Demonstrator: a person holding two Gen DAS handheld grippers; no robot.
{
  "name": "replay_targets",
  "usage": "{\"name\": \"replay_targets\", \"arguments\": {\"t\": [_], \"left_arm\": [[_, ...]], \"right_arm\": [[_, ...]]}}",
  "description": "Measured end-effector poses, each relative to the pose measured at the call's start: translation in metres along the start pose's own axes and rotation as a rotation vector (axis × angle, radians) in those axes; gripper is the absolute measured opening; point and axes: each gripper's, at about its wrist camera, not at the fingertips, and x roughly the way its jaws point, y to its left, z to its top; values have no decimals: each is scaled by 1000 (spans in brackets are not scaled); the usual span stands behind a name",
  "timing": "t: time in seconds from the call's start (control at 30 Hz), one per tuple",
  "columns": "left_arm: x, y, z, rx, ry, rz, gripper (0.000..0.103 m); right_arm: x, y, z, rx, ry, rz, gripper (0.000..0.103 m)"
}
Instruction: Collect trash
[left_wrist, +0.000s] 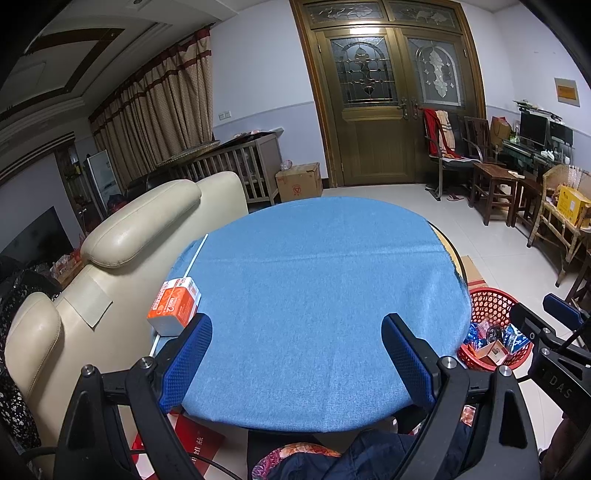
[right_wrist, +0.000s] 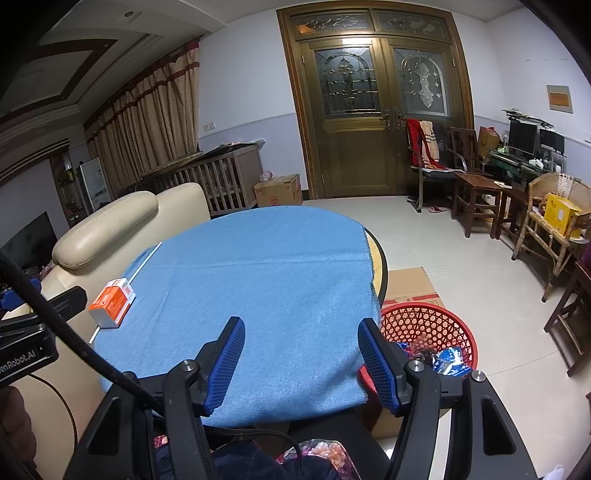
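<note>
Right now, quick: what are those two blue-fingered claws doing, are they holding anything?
Left gripper: open, holding nothing, beside the orange-and-white carton.
Right gripper: open, holding nothing, near the red plastic basket.

a home living room: sofa (left_wrist: 122, 236), curtains (left_wrist: 155, 110), wooden double door (left_wrist: 384, 107).

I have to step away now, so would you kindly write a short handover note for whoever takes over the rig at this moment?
Left tool: open, empty, held over the near edge of the blue tablecloth.
Right tool: open, empty, also at the near edge.
On the table: one orange and white carton at the left edge, lying on a thin white stick.
Done: the red basket on the floor to the right of the table already holds several wrappers.
Left: pick up the carton, likely with the left tool, which is nearer, then the stick, and drop both in the basket.
</note>
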Motion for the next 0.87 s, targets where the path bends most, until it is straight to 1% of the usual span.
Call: {"name": "replay_targets", "arguments": {"t": [0.6, 0.77, 0.87], "left_arm": [[3, -2, -1, 5, 4, -13, 93], [11, -4, -1, 6, 11, -22, 93], [23, -6, -1, 5, 33, -31, 93]], "right_arm": [[6, 2, -1, -3, 8, -4, 67], [16, 3, -3, -5, 22, -5, 67], [26, 0, -3, 2, 42, -4, 67]]}}
